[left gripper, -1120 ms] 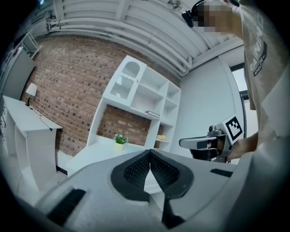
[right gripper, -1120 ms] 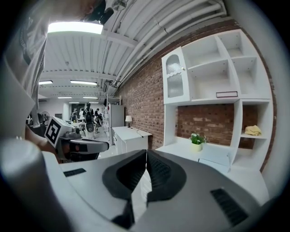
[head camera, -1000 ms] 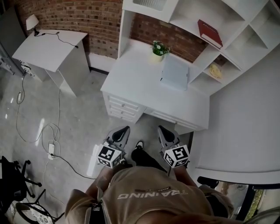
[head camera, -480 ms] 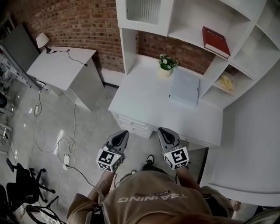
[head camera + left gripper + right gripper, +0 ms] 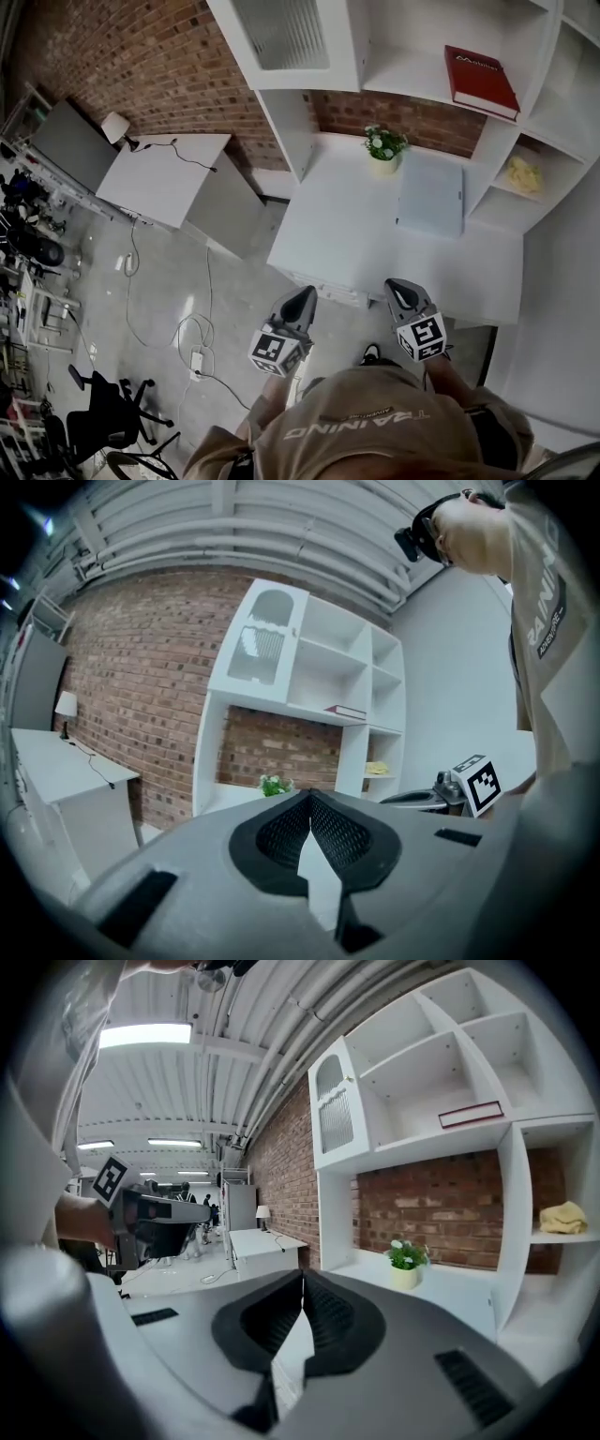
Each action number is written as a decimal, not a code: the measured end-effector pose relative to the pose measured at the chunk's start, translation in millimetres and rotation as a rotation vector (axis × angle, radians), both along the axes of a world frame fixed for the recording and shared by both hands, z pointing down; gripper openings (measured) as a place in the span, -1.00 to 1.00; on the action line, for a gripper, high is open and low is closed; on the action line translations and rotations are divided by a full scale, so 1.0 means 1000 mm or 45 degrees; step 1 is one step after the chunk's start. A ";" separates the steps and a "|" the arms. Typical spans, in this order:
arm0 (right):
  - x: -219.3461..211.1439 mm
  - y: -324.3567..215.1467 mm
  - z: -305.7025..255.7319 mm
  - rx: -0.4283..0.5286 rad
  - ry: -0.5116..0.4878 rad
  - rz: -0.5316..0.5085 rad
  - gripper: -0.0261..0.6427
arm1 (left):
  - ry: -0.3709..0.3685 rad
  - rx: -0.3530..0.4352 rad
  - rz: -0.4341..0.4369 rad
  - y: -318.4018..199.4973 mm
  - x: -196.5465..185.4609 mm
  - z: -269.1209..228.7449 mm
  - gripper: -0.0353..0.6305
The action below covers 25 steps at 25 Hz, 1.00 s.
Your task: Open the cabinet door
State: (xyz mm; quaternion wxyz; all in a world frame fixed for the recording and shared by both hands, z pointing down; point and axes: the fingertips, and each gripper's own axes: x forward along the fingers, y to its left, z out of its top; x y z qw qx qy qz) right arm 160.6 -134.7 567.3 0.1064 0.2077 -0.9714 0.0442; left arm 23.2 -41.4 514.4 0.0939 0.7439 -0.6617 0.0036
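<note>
Left hand-held gripper (image 5: pixel 302 298): held low in front of the person's chest, off the front edge of the tabletop (image 5: pixel 347 234); its jaws are pressed together at the tips with nothing between them.
Right hand-held gripper (image 5: pixel 400 287): level with the left one and apart from it, over the tabletop's front edge; its jaws also meet at the tips and carry nothing.
Cabinet door (image 5: pixel 281 36): white with a ribbed glass panel, at the upper left of the white shelf unit (image 5: pixel 412 37), above the tabletop and well away from both grippers. It lies flush with its frame, not yet opened.
On the tabletop: a small potted plant (image 5: pixel 382 148) near the brick wall (image 5: pixel 141 56), and a flat pale grey laptop (image 5: pixel 431 195) just beside it.
On the shelves: a red book (image 5: pixel 480 75) lying flat; a crumpled yellow thing (image 5: pixel 523 173) in a lower compartment to the right.
To the left: a separate white side table (image 5: pixel 164 178) with a small lamp (image 5: pixel 115 127) at its far corner.
Floor (image 5: pixel 159 300): grey, with cables trailing across it and a black office chair (image 5: pixel 108 422) in the near left corner.
</note>
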 end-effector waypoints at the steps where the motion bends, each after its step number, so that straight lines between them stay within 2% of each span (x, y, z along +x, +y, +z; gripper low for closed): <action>1: -0.005 -0.006 0.000 0.004 -0.002 -0.018 -0.88 | -0.001 -0.007 -0.031 -0.001 -0.006 0.001 -0.87; 5: -0.043 -0.017 -0.008 0.043 -0.025 -0.128 -0.88 | 0.012 0.010 -0.122 0.000 -0.025 -0.001 -0.87; 10: -0.070 -0.002 -0.014 0.022 -0.082 -0.222 -0.88 | 0.057 -0.060 -0.167 0.008 -0.036 0.021 -0.87; 16: -0.085 0.010 0.004 0.006 0.003 -0.235 -0.88 | 0.063 -0.019 -0.083 -0.006 -0.050 0.014 -0.87; 22: -0.124 -0.002 -0.028 0.037 -0.048 -0.083 -0.88 | 0.090 0.025 0.022 -0.021 -0.090 0.006 -0.87; 25: -0.141 -0.003 -0.044 0.082 -0.052 -0.052 -0.88 | 0.048 0.071 0.085 -0.032 -0.108 -0.002 -0.87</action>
